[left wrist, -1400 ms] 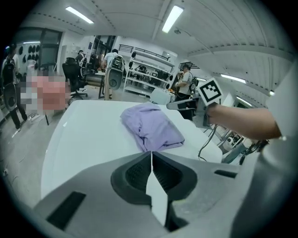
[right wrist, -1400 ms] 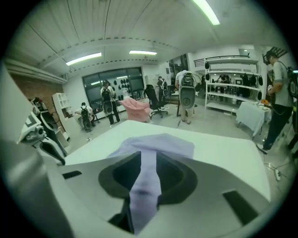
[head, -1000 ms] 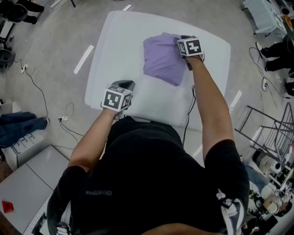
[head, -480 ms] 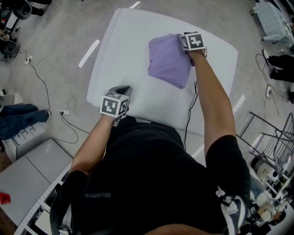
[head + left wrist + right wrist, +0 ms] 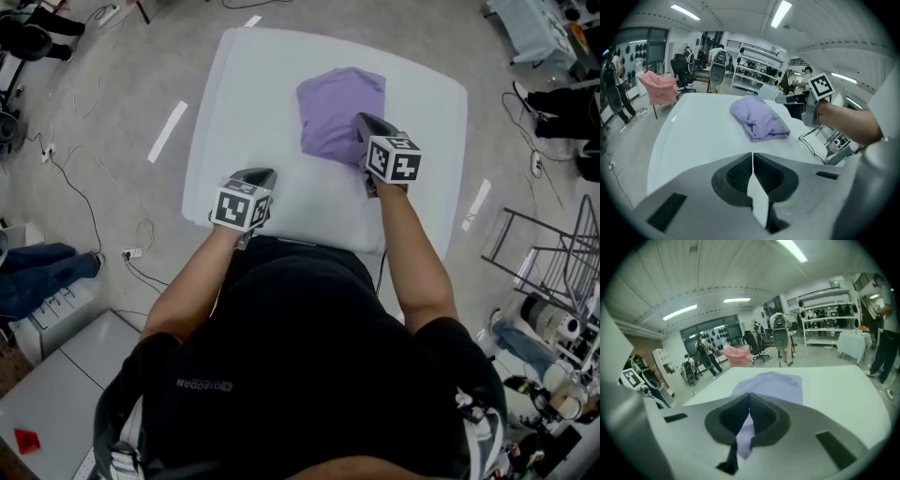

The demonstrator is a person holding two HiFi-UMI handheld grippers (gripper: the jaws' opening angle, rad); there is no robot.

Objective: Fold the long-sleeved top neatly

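Note:
A lavender long-sleeved top [image 5: 339, 117] lies folded into a compact bundle on the white table [image 5: 253, 84], toward its far middle. In the left gripper view the top [image 5: 757, 119] is a rumpled stack ahead; in the right gripper view the top [image 5: 774, 382] lies just beyond the jaws. My right gripper [image 5: 362, 122] hovers over the bundle's near right corner. Its jaws have just been closing and now meet at the tips [image 5: 749, 397] with no cloth pinched between them. My left gripper [image 5: 259, 174] is shut and empty [image 5: 752, 157] over bare table near the front left edge.
A pink cloth [image 5: 658, 89] hangs over a chair beyond the table. Cables [image 5: 84, 187] trail over the floor at left. A metal rack [image 5: 553, 272] stands at right. People and shelving [image 5: 825, 319] fill the room's background.
My right gripper has drawn back from the far right side of the top toward the person, to its near right corner, and has gone from open to shut. The left gripper has barely shifted.

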